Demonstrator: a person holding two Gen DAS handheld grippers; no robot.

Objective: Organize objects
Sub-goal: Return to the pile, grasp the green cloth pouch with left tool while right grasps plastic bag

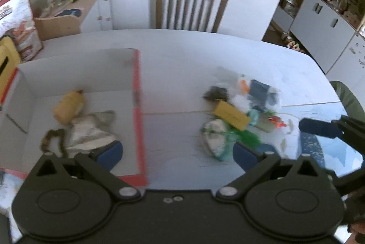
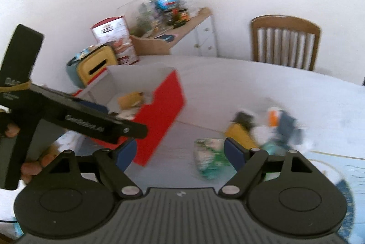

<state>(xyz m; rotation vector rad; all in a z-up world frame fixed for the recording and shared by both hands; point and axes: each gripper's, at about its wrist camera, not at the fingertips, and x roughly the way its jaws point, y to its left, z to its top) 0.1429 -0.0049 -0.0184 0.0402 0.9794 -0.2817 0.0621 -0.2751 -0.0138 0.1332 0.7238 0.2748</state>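
Two grippers, both spread wide and both empty! The left gripper (image 1: pixel 178 152) hangs over the red wall of the box (image 1: pixel 139 107), where a yellow bottle (image 1: pixel 68 109) and a grey cloth (image 1: pixel 91 129) already lie. The right gripper (image 2: pixel 180 152) faces the loose pile (image 2: pixel 262 132) on the surface (image 2: pixel 251 88), the floral pouch (image 2: pixel 209 159) just ahead between its fingers. The risk: the two tools sit close and could knock together. The pile is tangled too, so a hurried pinch may drag neighbours or slip. Everything is blurred, so the pouch's exact edge is hard to judge.
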